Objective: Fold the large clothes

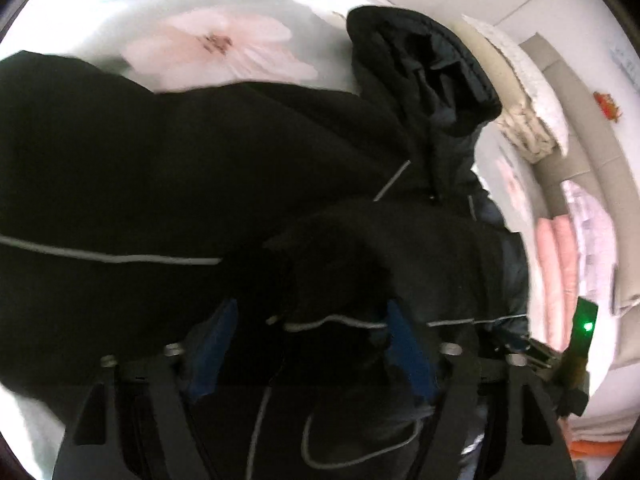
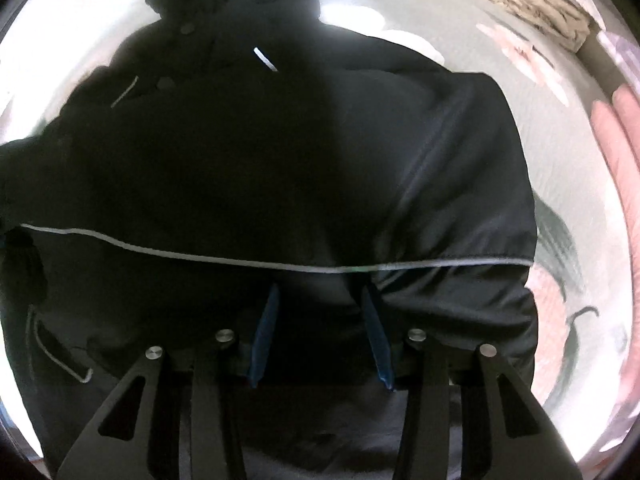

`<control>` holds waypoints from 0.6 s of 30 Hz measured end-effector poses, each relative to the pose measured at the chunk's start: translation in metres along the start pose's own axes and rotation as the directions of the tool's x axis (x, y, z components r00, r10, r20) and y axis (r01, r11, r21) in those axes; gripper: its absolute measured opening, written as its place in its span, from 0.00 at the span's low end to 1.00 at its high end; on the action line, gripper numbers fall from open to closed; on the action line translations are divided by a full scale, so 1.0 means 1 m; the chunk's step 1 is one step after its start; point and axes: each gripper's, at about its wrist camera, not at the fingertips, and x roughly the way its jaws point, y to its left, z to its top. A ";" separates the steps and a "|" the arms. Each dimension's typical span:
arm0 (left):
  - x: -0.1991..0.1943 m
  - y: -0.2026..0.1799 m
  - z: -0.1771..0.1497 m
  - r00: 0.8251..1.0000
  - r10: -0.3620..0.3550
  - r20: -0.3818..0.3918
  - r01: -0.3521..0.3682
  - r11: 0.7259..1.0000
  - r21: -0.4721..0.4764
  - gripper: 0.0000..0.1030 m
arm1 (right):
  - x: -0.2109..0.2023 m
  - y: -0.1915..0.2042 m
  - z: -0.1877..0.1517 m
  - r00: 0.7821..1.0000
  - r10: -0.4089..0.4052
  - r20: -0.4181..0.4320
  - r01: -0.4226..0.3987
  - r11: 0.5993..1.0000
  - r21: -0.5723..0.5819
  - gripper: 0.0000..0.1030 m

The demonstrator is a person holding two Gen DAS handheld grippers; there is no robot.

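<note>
Floral-printed pale bedsheet [image 1: 208,44] forms the work surface, with folded pink towels [image 1: 556,276] at its edge. On it lies the black hooded jacket with grey reflective piping [image 2: 256,168], hood [image 1: 424,64] extended away from both grippers. Left gripper [image 1: 310,344] has its jaws spread around a raised fold of fabric (contact unclear). Right gripper [image 2: 320,312] is released, over the hem. Folding appears barely started; most folds remain.

The black jacket [image 1: 200,160] hid both grippers' fingertips, ran past the frame at nine o'clock, and looked blurred throughout.
</note>
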 end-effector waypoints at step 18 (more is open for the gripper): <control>-0.011 0.042 0.008 1.000 -0.020 -0.013 0.019 0.998 -0.061 0.32 | 0.013 0.016 0.021 1.000 -0.002 -0.006 0.002 1.000 0.001 0.52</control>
